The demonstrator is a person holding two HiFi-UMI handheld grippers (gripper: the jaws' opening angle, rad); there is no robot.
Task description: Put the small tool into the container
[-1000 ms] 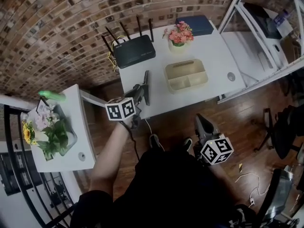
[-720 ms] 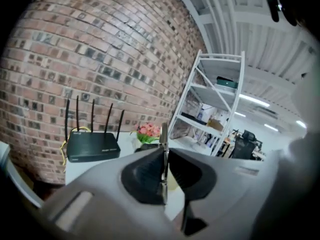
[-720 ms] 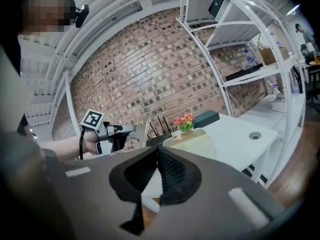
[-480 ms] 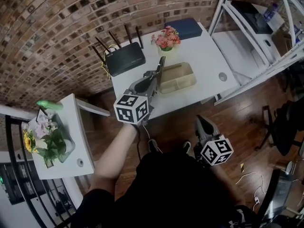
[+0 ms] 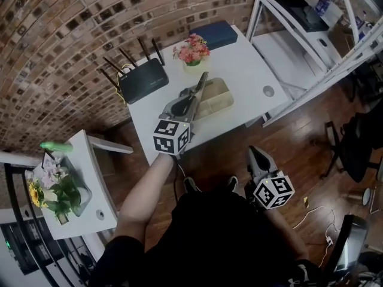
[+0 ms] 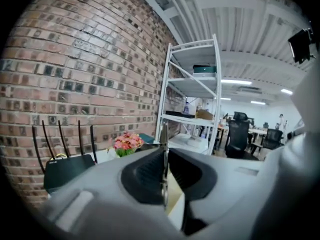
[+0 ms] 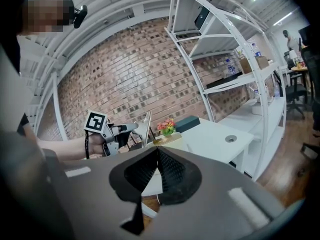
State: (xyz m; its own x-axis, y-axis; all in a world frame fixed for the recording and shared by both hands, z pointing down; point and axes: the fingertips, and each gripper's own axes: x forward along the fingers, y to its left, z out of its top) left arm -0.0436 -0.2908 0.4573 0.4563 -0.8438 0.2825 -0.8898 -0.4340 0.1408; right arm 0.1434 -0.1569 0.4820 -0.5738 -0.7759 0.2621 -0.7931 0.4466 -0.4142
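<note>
**Left gripper (image 5: 191,95) clamped on the thin flat grey metal tool (image 5: 202,82), with the beige plastic open-topped container (image 5: 225,103) just beyond its fingertips.**

In the left gripper view, the jaws are closed on the tool's flat faces and the blade shows edge-on, projecting past the pads. From the head view its tip overlaps the container's near edge above the white table (image 5: 239,64). The tool looks light, stiff and smooth, so it may pivot or slip. Gripping it low across the flats suits it. The right gripper (image 5: 258,158) has its fingers pressed together on nothing, low and well apart from the container.
</note>
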